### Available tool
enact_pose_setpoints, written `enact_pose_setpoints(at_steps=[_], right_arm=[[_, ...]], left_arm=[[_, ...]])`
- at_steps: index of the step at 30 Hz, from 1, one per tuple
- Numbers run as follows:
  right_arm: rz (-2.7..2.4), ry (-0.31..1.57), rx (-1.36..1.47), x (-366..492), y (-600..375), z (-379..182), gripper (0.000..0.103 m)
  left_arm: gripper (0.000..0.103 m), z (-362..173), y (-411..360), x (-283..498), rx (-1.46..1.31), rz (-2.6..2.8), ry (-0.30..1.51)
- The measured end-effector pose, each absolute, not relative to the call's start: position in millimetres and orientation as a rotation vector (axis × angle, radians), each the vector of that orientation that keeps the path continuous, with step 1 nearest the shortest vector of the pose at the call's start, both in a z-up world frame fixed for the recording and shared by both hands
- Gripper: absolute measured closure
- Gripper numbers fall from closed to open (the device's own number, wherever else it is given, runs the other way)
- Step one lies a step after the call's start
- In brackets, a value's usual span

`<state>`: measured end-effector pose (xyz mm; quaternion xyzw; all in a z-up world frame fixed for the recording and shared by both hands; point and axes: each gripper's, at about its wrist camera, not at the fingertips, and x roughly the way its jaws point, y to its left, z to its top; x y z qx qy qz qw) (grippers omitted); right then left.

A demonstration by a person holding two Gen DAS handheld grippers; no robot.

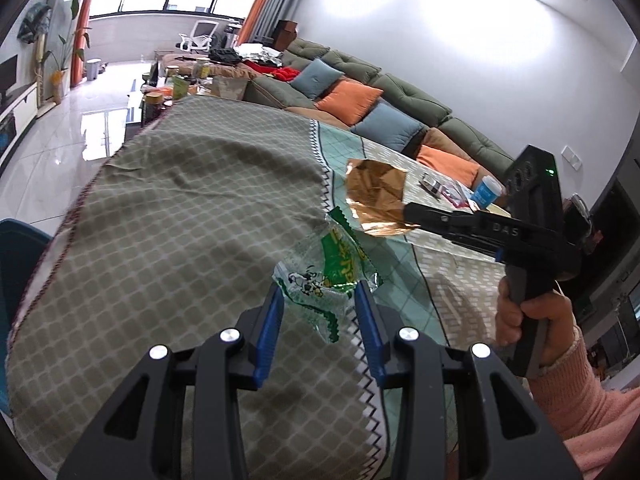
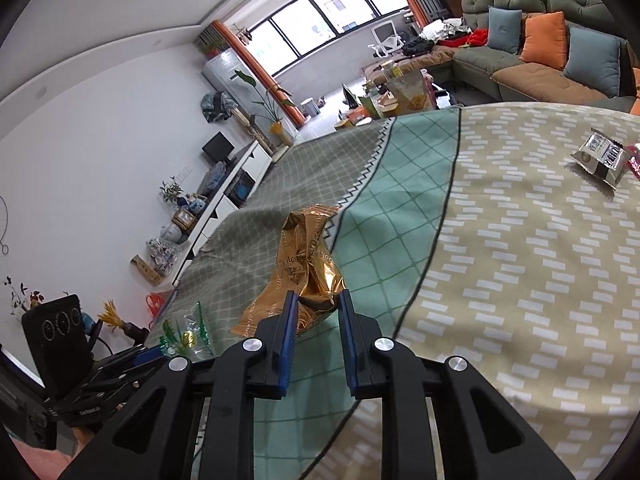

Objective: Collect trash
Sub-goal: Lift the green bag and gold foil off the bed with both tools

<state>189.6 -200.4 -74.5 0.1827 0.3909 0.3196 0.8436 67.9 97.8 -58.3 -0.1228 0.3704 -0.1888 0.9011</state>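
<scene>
Left gripper (image 1: 318, 300) first: its blue-padded jaws stand part open, and the crumpled green-and-clear plastic snack wrapper (image 1: 320, 276) sits between them, pinched at its lower end and lifted off the patterned tablecloth (image 1: 180, 200) on the worktop. The wrapper's long axis runs up and away from the camera, its zigzag top edge pointing toward the far side of the worktop, and a torn flap droops down between the pads. Over on the right, the right gripper (image 2: 318, 304) has its jaws closed to a narrow gap, clamped on the bottom of a crinkled gold foil wrapper (image 2: 308, 264); that one stands nearly upright, long axis rising from the pads and leaning slightly left, printed lettering running along its length. From the left wrist view the same foil spreads flat and wide at the tip of the right gripper, held above the green strip of the cloth. How much of either wrapper is tucked behind the pads cannot be made out. Farther off on the beige section lies a silver-and-black foil packet (image 2: 600, 156), with a red scrap beside it cut off by the frame edge. A blue-and-white cup (image 1: 486, 192) stands partly hidden behind the right gripper's body.
</scene>
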Motion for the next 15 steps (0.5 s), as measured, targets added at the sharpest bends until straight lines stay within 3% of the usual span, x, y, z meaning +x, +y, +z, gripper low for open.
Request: enact_pose_setpoints(at_steps=[15], right_arm=[[0.754,0.770,0.374,162,-174,-58,0.083]], left_arm=[[0.066,-53,133,52,-0.263,-0.300,0.734]])
